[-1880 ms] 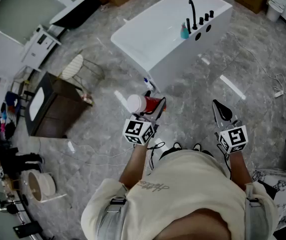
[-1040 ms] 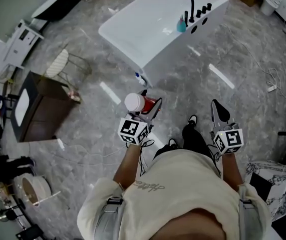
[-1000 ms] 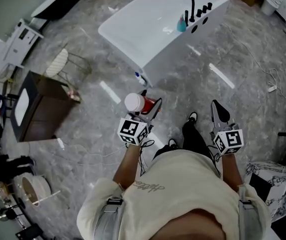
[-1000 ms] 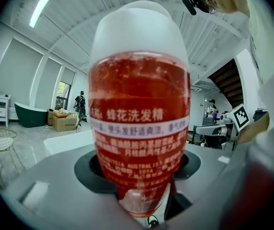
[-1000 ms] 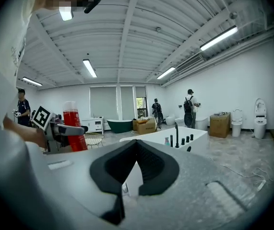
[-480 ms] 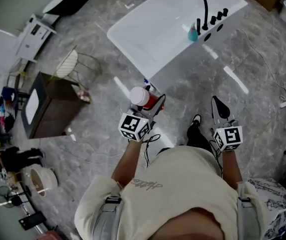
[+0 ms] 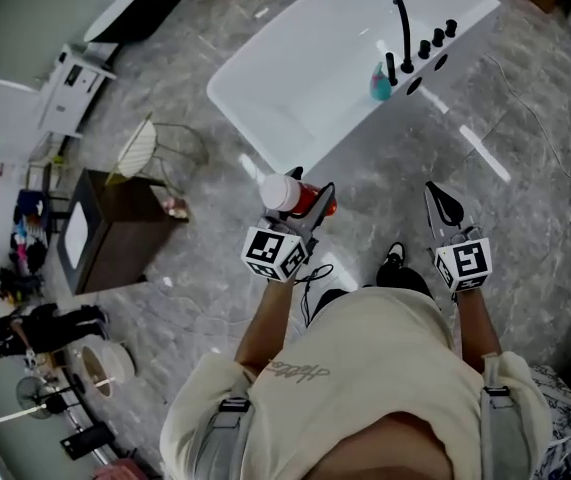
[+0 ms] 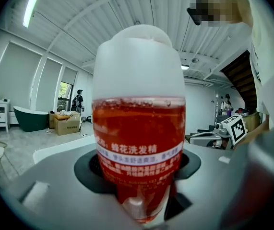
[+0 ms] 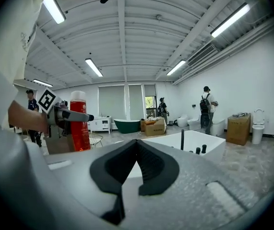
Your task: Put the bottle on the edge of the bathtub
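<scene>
A red bottle (image 7: pixel 305 202) with a white cap stands upright between the jaws of my left gripper (image 7: pixel 310 194), which is shut on it; in the left gripper view the bottle (image 8: pixel 137 128) fills the middle of the picture. My right gripper (image 7: pixel 439 200) is held level beside it at the right, shut and with nothing in it; its pads meet at the tip (image 9: pixel 137 142). The white bathtub (image 7: pixel 265 78) lies on the floor ahead of both grippers, a short way beyond the bottle. A black faucet (image 7: pixel 402 28) and a teal bottle (image 7: pixel 380 86) stand on its right rim.
A dark wooden cabinet (image 7: pixel 115 230) and a wire chair (image 7: pixel 153 144) stand left of the tub. A person (image 7: pixel 25 326) is at the far left. Cables (image 7: pixel 565 183) trail on the marble floor at the right. Other people and a green tub (image 9: pixel 127 125) show far back.
The person has walked toward the bathtub, so it now lies closer ahead of the grippers. The bottle stays held in the left gripper; the right gripper keeps its pose.
</scene>
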`<state>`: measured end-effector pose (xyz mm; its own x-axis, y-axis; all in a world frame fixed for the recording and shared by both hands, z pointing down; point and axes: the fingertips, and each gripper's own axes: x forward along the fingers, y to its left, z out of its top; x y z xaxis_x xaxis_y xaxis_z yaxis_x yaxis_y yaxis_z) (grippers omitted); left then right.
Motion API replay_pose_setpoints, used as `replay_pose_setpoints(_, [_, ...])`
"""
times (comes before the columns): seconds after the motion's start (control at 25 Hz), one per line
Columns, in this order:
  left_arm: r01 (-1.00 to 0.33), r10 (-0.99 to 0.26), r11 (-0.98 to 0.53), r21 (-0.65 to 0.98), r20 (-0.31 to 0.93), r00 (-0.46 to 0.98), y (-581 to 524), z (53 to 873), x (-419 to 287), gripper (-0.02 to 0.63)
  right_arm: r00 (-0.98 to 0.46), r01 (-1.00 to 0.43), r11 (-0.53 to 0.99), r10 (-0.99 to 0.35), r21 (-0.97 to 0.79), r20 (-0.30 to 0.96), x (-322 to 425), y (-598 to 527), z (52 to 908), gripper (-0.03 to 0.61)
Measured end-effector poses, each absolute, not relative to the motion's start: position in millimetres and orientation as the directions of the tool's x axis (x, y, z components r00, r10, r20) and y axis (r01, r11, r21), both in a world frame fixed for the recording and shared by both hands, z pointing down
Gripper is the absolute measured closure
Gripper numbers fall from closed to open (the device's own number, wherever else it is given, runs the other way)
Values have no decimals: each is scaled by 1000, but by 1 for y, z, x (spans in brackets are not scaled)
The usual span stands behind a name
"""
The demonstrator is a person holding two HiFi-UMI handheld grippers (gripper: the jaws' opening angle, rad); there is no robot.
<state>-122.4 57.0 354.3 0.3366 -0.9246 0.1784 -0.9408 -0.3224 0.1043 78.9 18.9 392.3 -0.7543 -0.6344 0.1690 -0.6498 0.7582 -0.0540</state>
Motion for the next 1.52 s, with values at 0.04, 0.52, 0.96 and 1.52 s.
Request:
replay_pose_setpoints(0.04, [-942,-925,-318,111,185,334,51,357,-121,311,-762,-640,766,-623,-59,174,77,14,393,577])
replay_pose_setpoints(0.52, [-943,-907,-302,142,262,330,10,384,-128,311,-778,-626,762,-594,-168,206,70,-25,416,577])
replay_pose_setpoints(0.96, [-885,-847,-455,101,256,465,-80,398,-142,311,-679,-730,674,-697,-113,231,54,-95,401,577])
replay_pose_setpoints(1.52, [-834,-792,-544,96,268,548,-189,466,-169,310,-617,-777,618,-711,-118,338,23,-138,420,577])
